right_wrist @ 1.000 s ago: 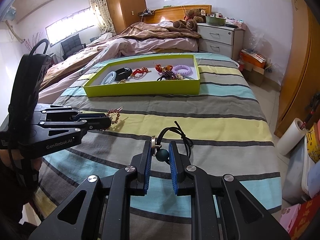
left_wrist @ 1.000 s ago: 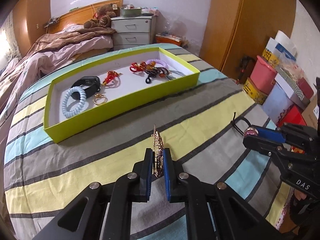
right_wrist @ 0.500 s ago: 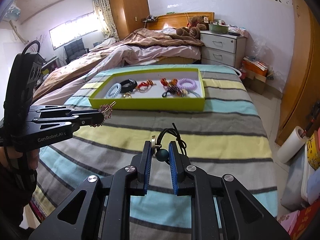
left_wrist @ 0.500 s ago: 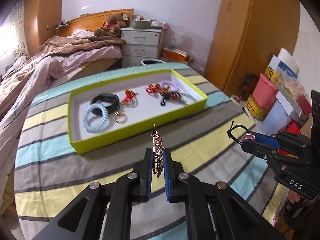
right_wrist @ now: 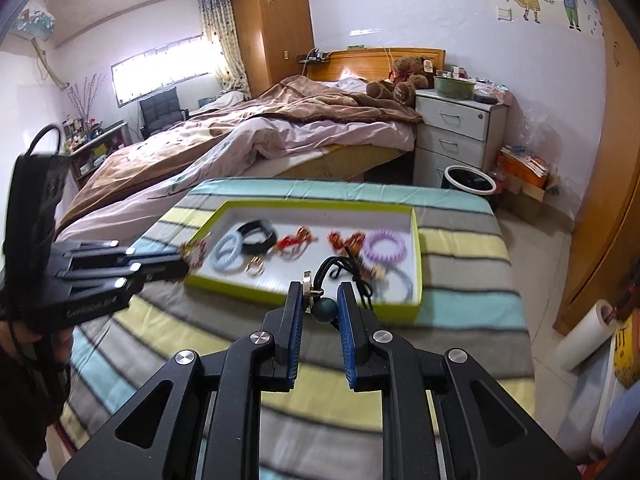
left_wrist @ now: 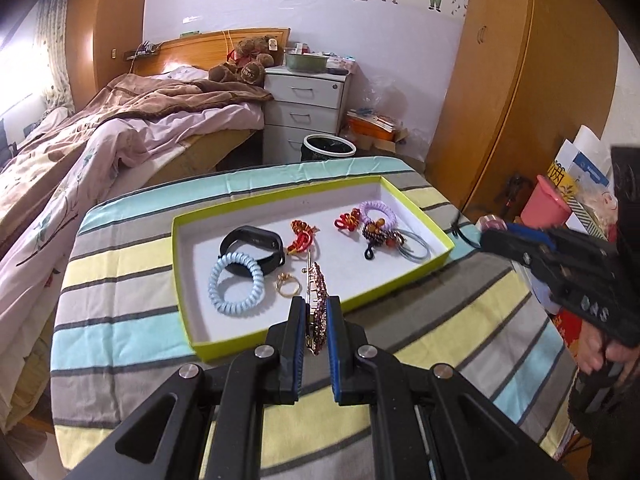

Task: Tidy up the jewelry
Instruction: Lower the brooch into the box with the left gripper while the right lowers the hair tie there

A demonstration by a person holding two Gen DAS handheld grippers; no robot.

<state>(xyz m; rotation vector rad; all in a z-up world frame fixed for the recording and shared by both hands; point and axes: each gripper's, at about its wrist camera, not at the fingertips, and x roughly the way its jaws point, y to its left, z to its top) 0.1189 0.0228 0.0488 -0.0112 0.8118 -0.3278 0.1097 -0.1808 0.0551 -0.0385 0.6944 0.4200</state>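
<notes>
Tray lies just ahead of both hand-held grippers: left pinches hair clip, right pinches bead cord.

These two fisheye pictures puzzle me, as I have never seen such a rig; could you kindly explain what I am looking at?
A person holds a two-finger gripper in each hand, with a camera on each looking along its fingers. One picture is from the left gripper, clamped on a sparkly hair clip. The other is from the right gripper, clamped on a dark bead on a black cord. Ahead, on a striped cloth, lies a green tray with hair ties, a black band and a ring.
</notes>
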